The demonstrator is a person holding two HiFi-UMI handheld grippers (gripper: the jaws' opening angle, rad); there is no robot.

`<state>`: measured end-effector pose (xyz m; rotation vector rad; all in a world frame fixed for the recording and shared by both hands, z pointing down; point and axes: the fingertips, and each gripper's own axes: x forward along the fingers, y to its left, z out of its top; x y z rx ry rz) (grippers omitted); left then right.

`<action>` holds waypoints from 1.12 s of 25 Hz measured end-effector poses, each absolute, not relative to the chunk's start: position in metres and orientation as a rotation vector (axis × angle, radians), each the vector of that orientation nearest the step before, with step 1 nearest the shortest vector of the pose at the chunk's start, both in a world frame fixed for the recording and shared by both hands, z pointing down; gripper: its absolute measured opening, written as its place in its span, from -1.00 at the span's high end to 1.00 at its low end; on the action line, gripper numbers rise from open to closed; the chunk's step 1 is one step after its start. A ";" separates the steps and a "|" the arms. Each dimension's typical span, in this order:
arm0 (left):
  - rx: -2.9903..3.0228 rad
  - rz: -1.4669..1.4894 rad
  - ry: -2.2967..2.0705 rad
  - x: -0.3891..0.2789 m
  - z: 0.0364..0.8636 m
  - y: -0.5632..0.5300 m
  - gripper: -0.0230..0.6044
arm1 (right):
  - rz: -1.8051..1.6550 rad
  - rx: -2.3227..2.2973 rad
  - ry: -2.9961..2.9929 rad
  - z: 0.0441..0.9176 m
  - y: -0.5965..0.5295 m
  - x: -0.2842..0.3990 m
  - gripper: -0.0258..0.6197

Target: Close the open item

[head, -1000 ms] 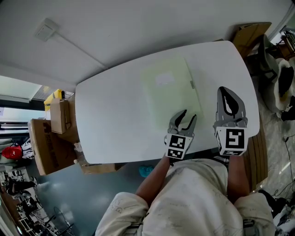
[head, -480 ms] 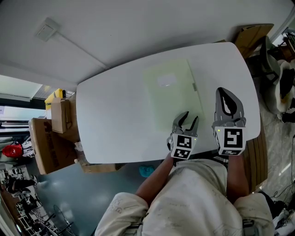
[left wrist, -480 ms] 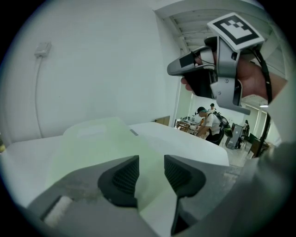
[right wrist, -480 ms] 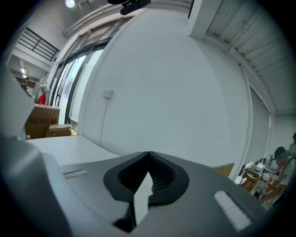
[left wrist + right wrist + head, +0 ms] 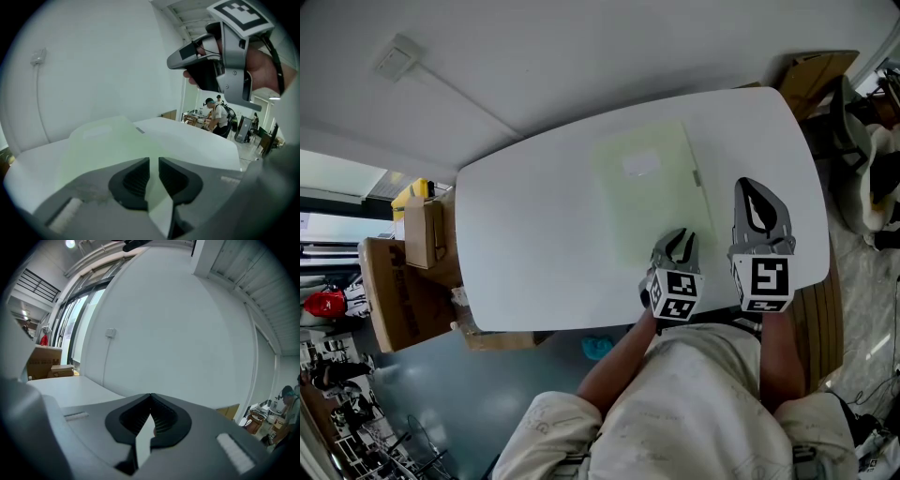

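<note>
A pale green translucent folder [image 5: 649, 192] lies flat on the white table [image 5: 525, 244]; in the left gripper view the folder [image 5: 101, 145] stretches away from the jaws. My left gripper [image 5: 680, 242] points down at the folder's near edge. Its jaws have just been closing, and a narrow gap still shows between the pads [image 5: 133, 178]. The folder's edge shows through the gap, and I cannot tell whether the pads touch it. My right gripper [image 5: 753, 186] hovers to the right of the folder, shut on nothing, also shut in its own view [image 5: 151, 398].
Cardboard boxes [image 5: 420, 234] stand off the table's left end. Wooden furniture [image 5: 811, 67] and dark clutter sit past the right end. A wall socket [image 5: 394, 61] with a cable run is on the wall behind. People [image 5: 216, 115] stand far off in the room.
My left gripper's jaws have narrowed from wide apart to a slim gap, and it has dipped slightly at the folder's near edge. The right gripper has stayed put.
</note>
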<state>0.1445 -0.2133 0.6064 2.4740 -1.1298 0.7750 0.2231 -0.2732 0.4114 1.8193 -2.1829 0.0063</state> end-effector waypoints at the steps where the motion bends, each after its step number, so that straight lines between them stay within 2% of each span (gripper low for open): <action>1: 2.470 0.789 -1.141 0.144 0.607 -0.214 0.74 | 0.009 1.810 -2.184 0.414 -0.275 0.222 0.92; 4: 2.454 0.815 -1.169 0.141 0.609 -0.216 0.92 | 0.015 1.770 -2.192 0.422 -0.280 0.215 0.92; 16: 2.490 0.890 -1.132 0.145 0.613 -0.214 0.92 | 0.081 1.566 -2.218 0.471 -0.307 0.182 0.92; 28: 2.515 0.946 -1.078 0.147 0.615 -0.211 0.92 | 0.259 1.282 -2.151 0.564 -0.330 0.161 0.92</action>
